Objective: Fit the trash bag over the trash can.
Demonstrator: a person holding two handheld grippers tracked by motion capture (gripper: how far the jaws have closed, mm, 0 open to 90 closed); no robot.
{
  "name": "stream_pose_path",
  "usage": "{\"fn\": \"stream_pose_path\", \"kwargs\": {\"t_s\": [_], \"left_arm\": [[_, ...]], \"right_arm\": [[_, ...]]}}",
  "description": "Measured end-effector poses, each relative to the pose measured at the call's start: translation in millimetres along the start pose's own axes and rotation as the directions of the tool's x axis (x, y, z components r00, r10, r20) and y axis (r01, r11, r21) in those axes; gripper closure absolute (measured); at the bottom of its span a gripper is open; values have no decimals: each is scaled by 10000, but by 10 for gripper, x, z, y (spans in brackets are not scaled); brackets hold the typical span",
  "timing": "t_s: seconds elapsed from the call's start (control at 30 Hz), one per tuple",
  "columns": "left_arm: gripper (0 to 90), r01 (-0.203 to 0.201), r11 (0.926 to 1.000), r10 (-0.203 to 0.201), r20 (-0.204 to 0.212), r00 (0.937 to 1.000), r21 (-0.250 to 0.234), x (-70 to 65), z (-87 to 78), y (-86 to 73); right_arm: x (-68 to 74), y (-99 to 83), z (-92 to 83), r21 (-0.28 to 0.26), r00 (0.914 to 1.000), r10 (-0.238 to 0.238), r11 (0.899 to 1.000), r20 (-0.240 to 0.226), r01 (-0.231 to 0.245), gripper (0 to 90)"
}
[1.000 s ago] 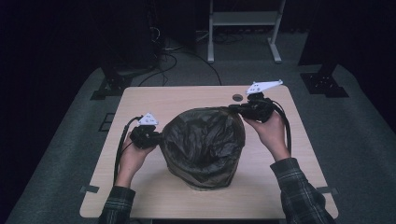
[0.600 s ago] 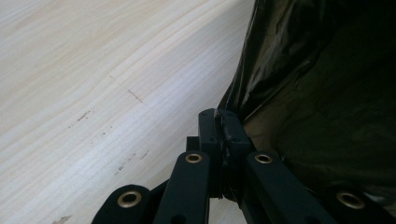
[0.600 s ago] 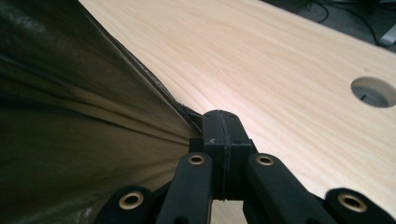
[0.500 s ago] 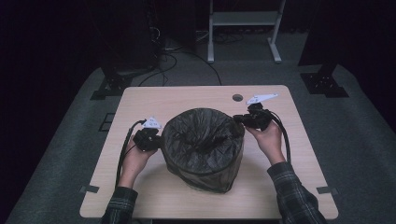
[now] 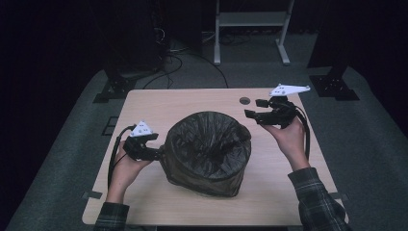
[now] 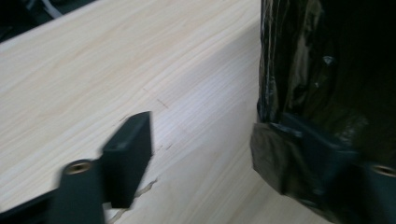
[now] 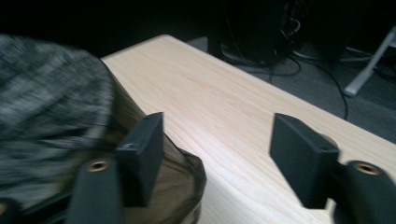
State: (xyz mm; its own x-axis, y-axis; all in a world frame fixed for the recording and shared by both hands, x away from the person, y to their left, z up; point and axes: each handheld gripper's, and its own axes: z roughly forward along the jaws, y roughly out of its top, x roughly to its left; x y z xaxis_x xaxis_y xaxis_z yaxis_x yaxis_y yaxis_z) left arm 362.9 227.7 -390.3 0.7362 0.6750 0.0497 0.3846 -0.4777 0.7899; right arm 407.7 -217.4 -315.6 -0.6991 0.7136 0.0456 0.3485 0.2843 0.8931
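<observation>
- No text, label, brand, number or sign can be read on the bag (image 5: 207, 151), the bench (image 5: 192, 103) or anything else here.

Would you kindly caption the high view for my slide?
Both open grippers, left and right, flank a bag-lined bin.

Dark lab: cables (image 5: 183, 57), stand bases (image 5: 334, 86)

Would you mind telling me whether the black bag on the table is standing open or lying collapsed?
Standing open. In the high view the black bag sits upright on the table, its round mouth spread wide, facing up.
</observation>
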Motion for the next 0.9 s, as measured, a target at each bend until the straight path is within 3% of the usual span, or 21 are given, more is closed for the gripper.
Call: {"fn": "stream_pose_path", "kwargs": {"t_s": [0.03, 0.17, 0.37, 0.57, 0.7, 0.77, 0.87, 0.9], "left_arm": [[179, 69, 9996, -69, 18, 10000, -267, -4, -47, -15], [91, 270, 9953, -274, -30, 9996, -928, 10, -190, -23], [91, 361, 9880, -346, 129, 9993, -1504, 41, -351, 61], [91, 369, 9817, -363, 68, 9993, -1866, 39, -395, 219], [90, 384, 9684, -365, 122, 9993, -2465, -14, -502, 256], [90, 388, 9658, -384, 67, 9992, -2564, -11, -527, 272], [62, 611, 9581, -611, 87, 9981, -2800, 21, -540, 322], [60, 752, 9519, -748, 127, 9971, -2969, 34, -529, 364]], "right_arm": [[17, 25, -37, -68, 10000, 51, 10000, -46, -52, 288], [86, 104, -138, -387, 9983, 182, 9990, -562, -204, 226], [219, 175, -196, -393, 9973, -101, 9992, -725, 73, 179], [277, 214, -220, -514, 9958, -219, 9985, -889, 174, 172], [341, 267, -239, -382, 9924, -399, 9986, -1163, 357, 130], [383, 302, -249, -409, 9905, -509, 9981, -1278, 460, 123], [441, 331, -249, -412, 9880, -546, 9979, -1447, 491, 101], [456, 335, -245, -435, 9870, -597, 9976, -1492, 538, 100]]}}
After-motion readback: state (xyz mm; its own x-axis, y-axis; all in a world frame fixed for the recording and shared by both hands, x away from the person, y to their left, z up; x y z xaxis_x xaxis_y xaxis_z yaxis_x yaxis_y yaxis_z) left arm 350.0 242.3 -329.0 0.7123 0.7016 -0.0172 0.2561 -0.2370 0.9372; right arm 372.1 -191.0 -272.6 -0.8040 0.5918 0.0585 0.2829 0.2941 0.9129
